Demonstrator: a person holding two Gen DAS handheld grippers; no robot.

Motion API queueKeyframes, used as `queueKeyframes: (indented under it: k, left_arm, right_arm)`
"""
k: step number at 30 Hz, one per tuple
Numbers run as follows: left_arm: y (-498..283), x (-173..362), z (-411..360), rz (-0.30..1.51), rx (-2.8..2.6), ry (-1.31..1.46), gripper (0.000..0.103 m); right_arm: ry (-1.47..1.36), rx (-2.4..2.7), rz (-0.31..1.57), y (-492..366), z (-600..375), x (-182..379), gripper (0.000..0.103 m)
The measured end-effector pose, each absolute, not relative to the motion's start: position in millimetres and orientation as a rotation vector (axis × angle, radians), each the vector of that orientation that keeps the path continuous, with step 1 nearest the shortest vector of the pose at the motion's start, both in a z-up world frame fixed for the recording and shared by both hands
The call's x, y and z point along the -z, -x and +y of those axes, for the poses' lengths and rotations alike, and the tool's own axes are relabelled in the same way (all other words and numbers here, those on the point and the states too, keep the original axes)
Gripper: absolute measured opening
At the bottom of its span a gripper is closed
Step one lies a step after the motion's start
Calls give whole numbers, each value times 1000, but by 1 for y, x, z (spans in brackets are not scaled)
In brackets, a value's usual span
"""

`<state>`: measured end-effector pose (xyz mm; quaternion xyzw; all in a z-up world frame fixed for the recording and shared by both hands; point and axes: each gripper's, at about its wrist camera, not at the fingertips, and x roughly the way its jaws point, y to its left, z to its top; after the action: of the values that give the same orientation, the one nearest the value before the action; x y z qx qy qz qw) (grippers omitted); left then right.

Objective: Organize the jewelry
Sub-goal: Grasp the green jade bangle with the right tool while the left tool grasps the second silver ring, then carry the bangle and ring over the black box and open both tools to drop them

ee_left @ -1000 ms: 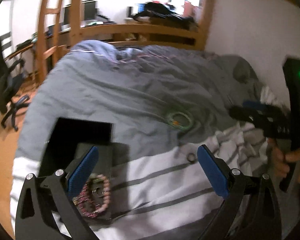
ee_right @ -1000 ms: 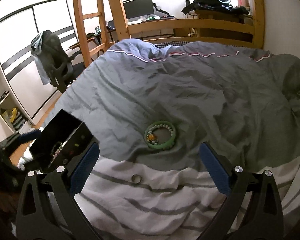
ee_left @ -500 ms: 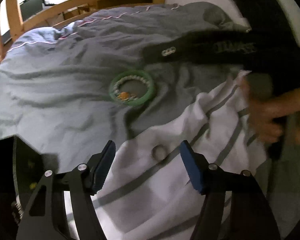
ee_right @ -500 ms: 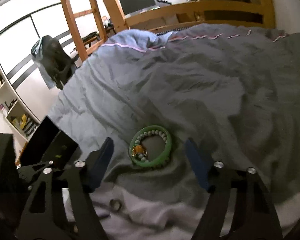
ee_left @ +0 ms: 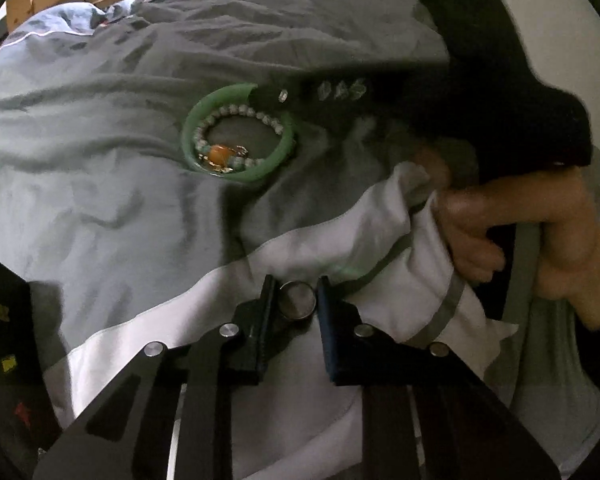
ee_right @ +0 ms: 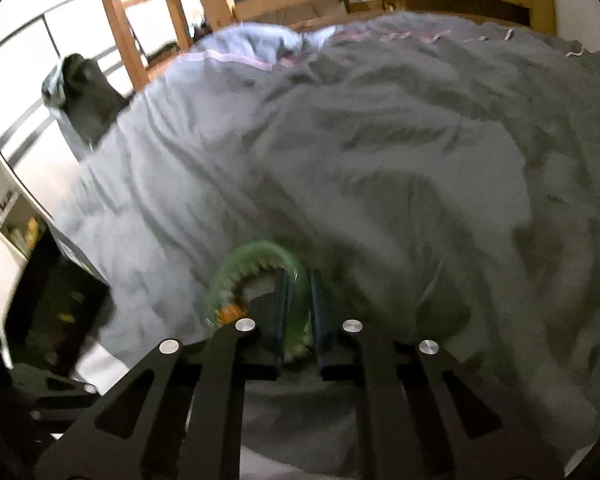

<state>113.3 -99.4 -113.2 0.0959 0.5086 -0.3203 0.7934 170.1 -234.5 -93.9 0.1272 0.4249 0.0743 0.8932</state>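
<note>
Lying on the grey blanket (ee_left: 100, 208): green bangle (ee_left: 196, 128), its far rim pinched by the right gripper (ee_right: 298, 312). Nearer, on the white sheet (ee_left: 148, 344): small silver ring (ee_left: 298, 301), squeezed flat between the left gripper (ee_left: 296, 300) pads. Up and left to the black box (ee_right: 56, 308) next.

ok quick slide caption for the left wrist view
Left claw closed around a small silver ring on the striped sheet, green bangle and beaded bracelet beyond.

A small silver ring (ee_left: 297, 301) lies flat on the white striped sheet at six o'clock. A green bangle (ee_left: 236, 133) encircling a pale beaded bracelet (ee_left: 224, 152) with an orange bead rests on grey bedding at eleven o'clock.
</note>
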Motion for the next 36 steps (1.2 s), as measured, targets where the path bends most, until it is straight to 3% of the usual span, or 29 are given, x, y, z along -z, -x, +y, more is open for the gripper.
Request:
queueKeyframes:
  k: [10, 36]
  left_arm:
    - [-104, 92, -92, 1037, 697, -182, 20]
    - [-99, 43, -71, 843, 722, -100, 20]
  right_arm:
    - [-333, -178, 781, -157, -240, 65, 12]
    - [-427, -187, 718, -154, -255, 53, 13]
